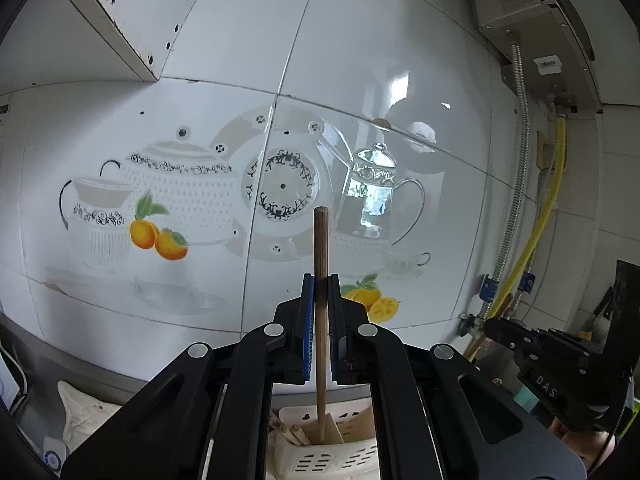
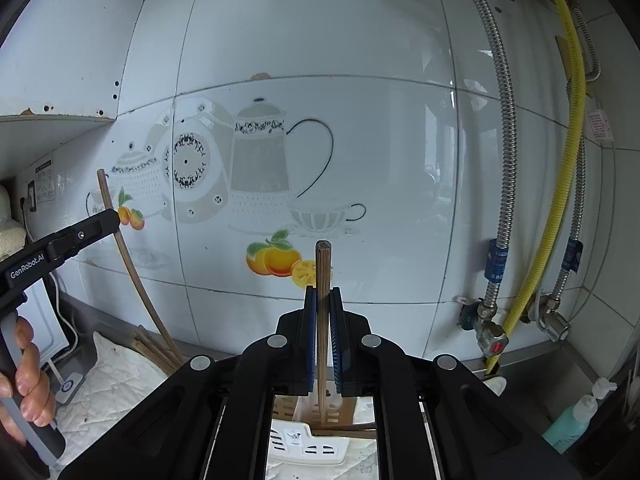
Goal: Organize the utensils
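Clamping one upright chopstick in each claw, the left gripper [image 1: 321,280] on its stick [image 1: 320,240], the right gripper [image 2: 323,292] on its own [image 2: 323,264], above the slotted holder [image 1: 324,458], we judge them light, stiff, slippery, best pinched mid-shaft.

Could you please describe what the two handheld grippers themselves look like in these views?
Both the left gripper and the right gripper are matte black linkages with silver round rivets and ribbed blue pads. White lettering marks their sides.
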Tool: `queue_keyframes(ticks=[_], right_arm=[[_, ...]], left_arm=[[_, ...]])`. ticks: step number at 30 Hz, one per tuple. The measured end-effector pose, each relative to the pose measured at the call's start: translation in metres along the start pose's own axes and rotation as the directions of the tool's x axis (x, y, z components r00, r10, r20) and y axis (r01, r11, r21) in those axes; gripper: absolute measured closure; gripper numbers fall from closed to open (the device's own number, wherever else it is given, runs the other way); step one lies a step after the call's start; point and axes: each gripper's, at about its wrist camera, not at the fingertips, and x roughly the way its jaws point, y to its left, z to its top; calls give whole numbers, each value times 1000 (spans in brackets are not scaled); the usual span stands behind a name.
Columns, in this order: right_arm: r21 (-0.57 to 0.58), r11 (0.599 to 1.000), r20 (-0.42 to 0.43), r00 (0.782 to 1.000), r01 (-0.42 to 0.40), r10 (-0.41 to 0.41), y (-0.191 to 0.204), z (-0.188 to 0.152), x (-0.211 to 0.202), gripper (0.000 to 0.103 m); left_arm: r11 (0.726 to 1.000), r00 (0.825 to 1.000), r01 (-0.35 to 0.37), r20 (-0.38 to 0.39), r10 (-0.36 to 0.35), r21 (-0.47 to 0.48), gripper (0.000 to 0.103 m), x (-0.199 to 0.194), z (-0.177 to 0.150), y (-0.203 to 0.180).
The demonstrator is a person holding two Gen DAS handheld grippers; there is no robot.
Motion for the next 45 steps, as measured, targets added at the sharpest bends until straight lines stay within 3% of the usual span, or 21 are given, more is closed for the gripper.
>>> queue_keyframes(ticks=[15,23,30,33,36,45], right_arm=[[7,1000,-103,995,-19,19,-1,-24,24,95],[-2,1000,-135,991,-7,7,-1,-30,19,82],[1,1000,-136,991,-17,17,2,-32,-3,69],[-8,1000,-130,991,-23,22,7,-32,-18,66],[-21,999,-119,992,-30,28,13,-32,-34,61],[-23,998,-114,992,-62,59,26,-38,-79,46]], left_arm=[[1000,991,11,-133,-7,29,98,25,-27,0],[1000,983,9,-186,-4,25,94,24,-38,3],[1000,981,10,-194,-6,24,84,8,-38,2],[999,982,5,-190,1,32,63,-5,-38,-2],[999,983,13,-183,-4,53,62,-20,-37,-8],[997,983,15,-181,-2,74,42,-67,-38,-16]])
